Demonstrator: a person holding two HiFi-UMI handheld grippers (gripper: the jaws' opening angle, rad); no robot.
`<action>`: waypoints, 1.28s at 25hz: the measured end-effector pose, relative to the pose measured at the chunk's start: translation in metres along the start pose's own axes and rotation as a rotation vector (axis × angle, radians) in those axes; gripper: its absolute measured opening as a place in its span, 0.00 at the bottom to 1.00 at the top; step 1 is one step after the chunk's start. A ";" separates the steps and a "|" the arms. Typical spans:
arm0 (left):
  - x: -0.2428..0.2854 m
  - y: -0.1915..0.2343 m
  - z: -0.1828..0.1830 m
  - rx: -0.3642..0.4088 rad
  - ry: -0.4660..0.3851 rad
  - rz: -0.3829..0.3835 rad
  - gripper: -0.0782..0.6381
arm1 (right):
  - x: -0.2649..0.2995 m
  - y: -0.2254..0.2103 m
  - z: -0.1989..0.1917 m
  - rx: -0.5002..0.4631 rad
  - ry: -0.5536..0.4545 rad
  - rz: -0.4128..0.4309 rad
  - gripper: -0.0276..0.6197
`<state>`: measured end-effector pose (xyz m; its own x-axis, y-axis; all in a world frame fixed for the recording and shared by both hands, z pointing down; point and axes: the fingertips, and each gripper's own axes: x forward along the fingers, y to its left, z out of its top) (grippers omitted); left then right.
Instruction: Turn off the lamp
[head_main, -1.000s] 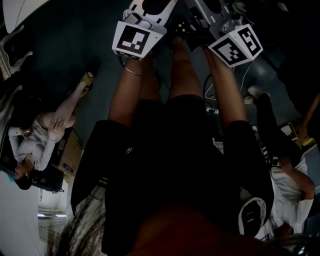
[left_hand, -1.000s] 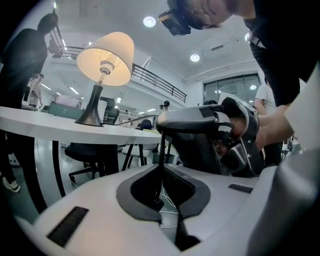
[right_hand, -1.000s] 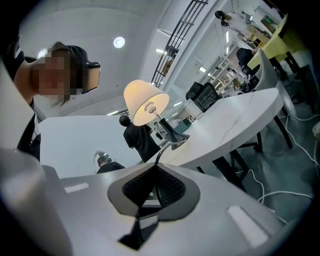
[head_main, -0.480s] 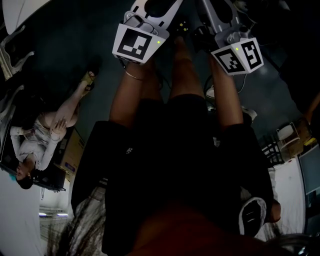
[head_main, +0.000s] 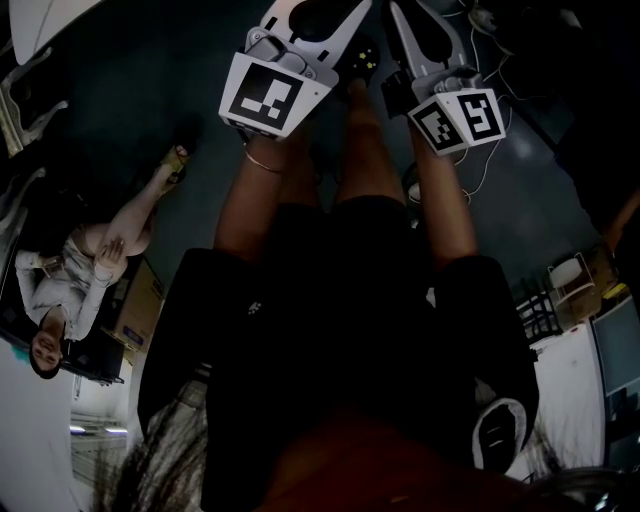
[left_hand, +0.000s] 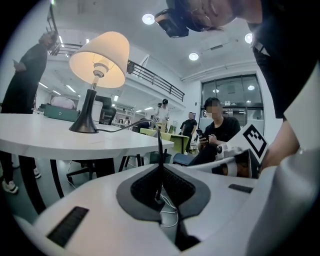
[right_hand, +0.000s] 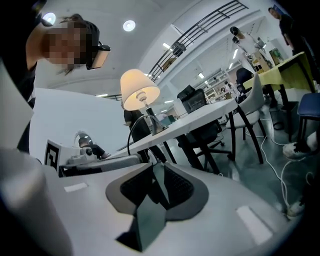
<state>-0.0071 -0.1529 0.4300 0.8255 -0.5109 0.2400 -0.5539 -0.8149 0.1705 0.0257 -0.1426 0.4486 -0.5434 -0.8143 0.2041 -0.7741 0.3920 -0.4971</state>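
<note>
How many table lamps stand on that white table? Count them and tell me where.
1. The lamp, lit, stands on the white table, its cord running down into the left claw. Table parts outside the views may hide others.

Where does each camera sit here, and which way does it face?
Head view: on the person's head, looking steeply down at the dark floor; both arms and the grippers' marker cubes show.
Left gripper view: on the left gripper, looking along its jaws, shut on the lamp cord, toward the lit lamp on a white table.
Right gripper view: on the right gripper, facing the lamp too; its jaws have just been opening, nothing between them.
Shared: both gripper views show the lamp and the other gripper.
</note>
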 end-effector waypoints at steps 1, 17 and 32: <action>0.000 -0.001 0.002 -0.007 -0.003 0.001 0.14 | 0.000 0.001 -0.005 -0.006 0.012 0.001 0.11; 0.001 -0.018 0.024 -0.011 -0.040 -0.020 0.14 | 0.012 0.019 -0.030 -0.032 0.058 0.041 0.22; 0.002 -0.020 0.029 -0.008 -0.062 -0.026 0.14 | 0.022 0.010 -0.030 0.028 0.049 -0.014 0.17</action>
<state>0.0086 -0.1458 0.3998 0.8443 -0.5061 0.1759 -0.5332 -0.8259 0.1831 -0.0034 -0.1437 0.4736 -0.5482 -0.7973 0.2524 -0.7728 0.3677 -0.5173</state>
